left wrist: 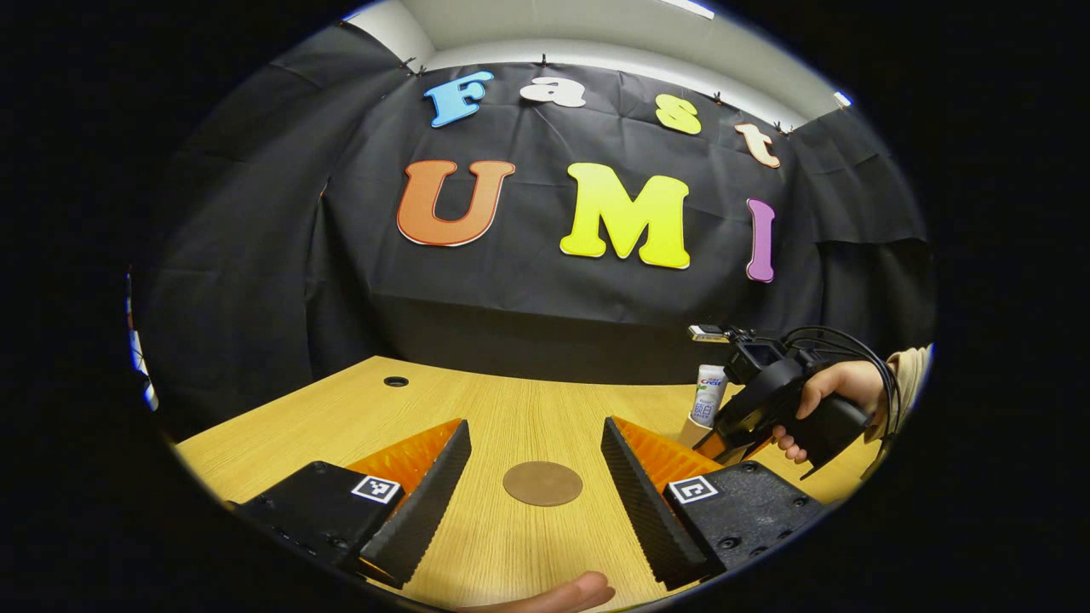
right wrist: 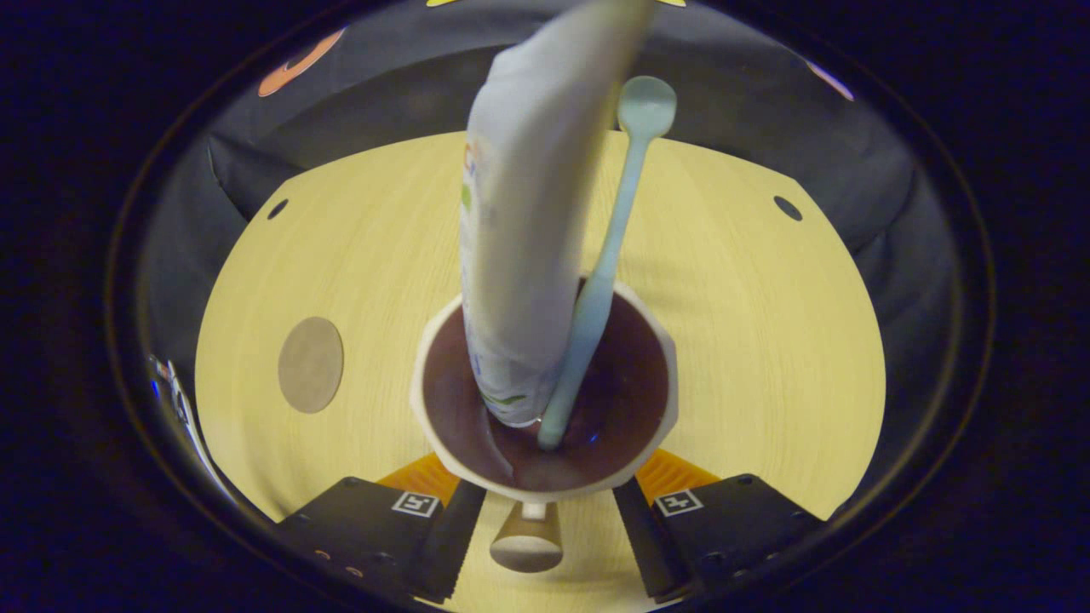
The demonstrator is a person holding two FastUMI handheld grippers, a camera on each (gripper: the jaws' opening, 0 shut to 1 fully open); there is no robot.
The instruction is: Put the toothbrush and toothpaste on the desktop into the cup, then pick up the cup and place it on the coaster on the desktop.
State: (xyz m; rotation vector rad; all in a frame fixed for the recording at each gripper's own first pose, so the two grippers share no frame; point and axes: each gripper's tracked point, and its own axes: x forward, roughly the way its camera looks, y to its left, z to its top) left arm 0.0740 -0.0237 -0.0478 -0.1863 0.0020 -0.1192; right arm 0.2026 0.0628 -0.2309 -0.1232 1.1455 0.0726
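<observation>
From my left gripper [left wrist: 535, 477] I look across the wooden desktop [left wrist: 511, 409], its fingers spread wide and holding nothing. The round brown coaster [left wrist: 542, 483] lies flat on the wood between them, touched by neither, with bare board all around it as far as the far edge and the cable hole [left wrist: 396, 381] near the back left corner. Off to the right my other hand [left wrist: 830, 396] holds the right gripper [left wrist: 771, 400], low by the toothpaste [left wrist: 708, 394].

From my right gripper [right wrist: 528, 502] I look down into the cup [right wrist: 545, 481]. The toothpaste tube [right wrist: 528, 255] and the toothbrush [right wrist: 609, 264] stand in it, leaning side by side. The cup's handle [right wrist: 528, 536] sits between my fingers, which stand either side of it; I cannot tell whether they press on it. The coaster [right wrist: 311, 364] lies well apart to the left, open desktop between
</observation>
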